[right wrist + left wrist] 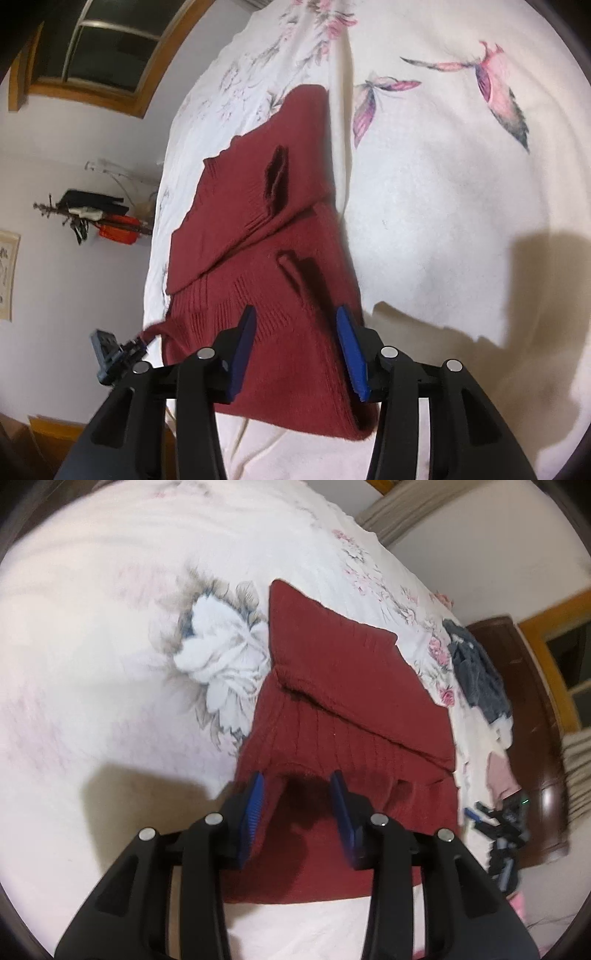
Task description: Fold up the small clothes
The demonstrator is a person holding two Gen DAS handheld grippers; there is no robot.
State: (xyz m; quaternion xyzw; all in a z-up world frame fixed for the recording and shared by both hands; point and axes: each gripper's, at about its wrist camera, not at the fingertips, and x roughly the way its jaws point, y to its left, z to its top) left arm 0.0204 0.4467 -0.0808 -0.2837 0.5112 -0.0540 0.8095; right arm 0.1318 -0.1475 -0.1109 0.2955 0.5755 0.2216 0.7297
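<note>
Here both the left hand-held gripper [298,781] and right hand-held gripper [296,315] gape wide, empty, over the red knit garment [351,716]

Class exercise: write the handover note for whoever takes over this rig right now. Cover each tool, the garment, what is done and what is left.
Left tool: open, over the near part of the red knit garment, gripping nothing.
Right tool: open, above the same garment, empty.
Garment: on the floral bedsheet, one flap already folded over its far half.
Left: finish folding; other clothes wait at the bed's edge.
</note>
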